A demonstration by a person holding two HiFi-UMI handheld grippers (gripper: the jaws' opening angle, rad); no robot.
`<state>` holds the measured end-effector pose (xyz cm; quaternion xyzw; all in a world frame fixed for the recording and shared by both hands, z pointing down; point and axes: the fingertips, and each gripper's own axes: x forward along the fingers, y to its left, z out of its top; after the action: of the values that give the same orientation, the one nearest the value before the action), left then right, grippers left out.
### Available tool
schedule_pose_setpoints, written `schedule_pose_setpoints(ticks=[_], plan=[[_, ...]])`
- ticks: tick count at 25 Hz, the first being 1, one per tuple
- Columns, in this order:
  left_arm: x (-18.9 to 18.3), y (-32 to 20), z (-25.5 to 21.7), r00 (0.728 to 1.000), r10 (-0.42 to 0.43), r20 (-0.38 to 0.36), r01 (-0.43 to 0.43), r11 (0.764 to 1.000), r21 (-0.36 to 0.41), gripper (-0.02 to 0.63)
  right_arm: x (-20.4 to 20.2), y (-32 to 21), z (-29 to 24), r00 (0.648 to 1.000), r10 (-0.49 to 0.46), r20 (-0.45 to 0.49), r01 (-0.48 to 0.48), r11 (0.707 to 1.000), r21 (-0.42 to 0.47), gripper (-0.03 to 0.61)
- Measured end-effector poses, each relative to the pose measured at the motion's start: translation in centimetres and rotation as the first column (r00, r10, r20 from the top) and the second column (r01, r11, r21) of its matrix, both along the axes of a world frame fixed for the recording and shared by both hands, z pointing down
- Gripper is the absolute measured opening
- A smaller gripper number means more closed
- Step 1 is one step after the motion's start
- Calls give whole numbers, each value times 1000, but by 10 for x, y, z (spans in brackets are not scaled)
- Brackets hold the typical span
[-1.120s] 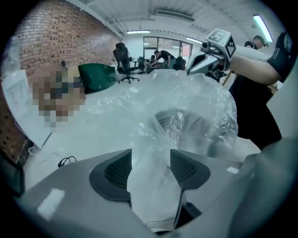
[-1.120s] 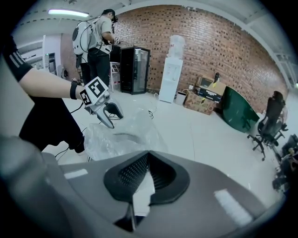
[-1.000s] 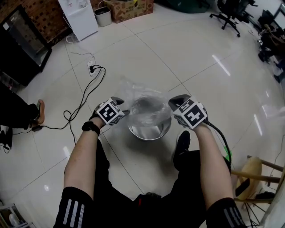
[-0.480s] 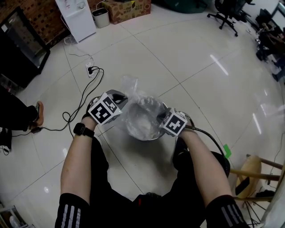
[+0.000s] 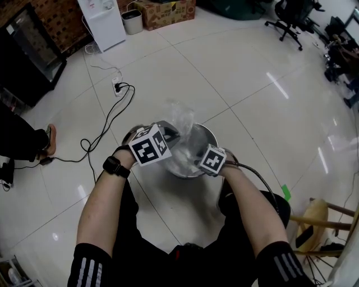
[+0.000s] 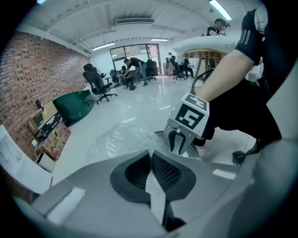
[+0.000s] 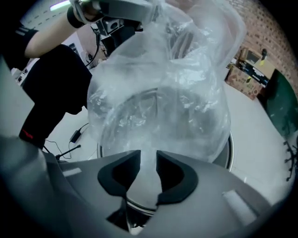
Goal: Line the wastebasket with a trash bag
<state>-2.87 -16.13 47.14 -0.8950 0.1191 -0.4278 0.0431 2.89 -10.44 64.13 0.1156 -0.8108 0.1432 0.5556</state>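
No readable text; print on cardboard box (image 5: 165,11) too small.

Wastebasket (image 7: 229,148): inside veiled by crumpled trash bag (image 7: 158,79), bottom unreadable.
Cardboard box (image 5: 168,11): cut off by head view's top edge.
Office chair (image 5: 289,17): likewise.
Wooden stool (image 5: 320,210): cut by right edge.
Distant people (image 6: 135,69): too small to detail.

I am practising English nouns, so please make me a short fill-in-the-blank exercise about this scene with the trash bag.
1. The left claw is shut on the edge of the ___.
2. The wastebasket stands on the tiled ___.
3. The black watch is on the person's ___ wrist.
Missing words: trash bag; floor; left.
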Motion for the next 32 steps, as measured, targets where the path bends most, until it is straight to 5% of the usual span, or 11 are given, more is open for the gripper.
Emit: schedule_pose_setpoints(ticks=[7,13,15,18,20,26,29,32], plan=[[15,9,-1,999,38,-10,-38,999,-1,2,13,6,-70,992,-79,96,89,990,-107,146],[30,26,12,995,101,12,-101,995,-16,2,27,-48,-144,963,61,261,-72,997,32,175],[38,33,13,992,129,15,-129,992,-13,2,29,-67,-165,920,154,360,-178,983,36,184],[53,44,17,983,180,38,-180,983,16,2,21,-84,-193,757,364,542,-337,929,-154,214],[64,54,23,974,217,66,-220,975,38,2,14,-86,-196,699,429,573,-365,902,-230,255],[87,72,38,952,287,107,-297,951,84,2,4,-74,-150,760,487,431,-401,873,-279,244],[88,73,40,952,290,102,-299,951,84,8,6,-71,-141,788,468,401,-398,883,-248,30],[81,70,36,956,279,87,-285,956,67,93,16,-81,-150,780,472,410,-429,881,-198,6]])
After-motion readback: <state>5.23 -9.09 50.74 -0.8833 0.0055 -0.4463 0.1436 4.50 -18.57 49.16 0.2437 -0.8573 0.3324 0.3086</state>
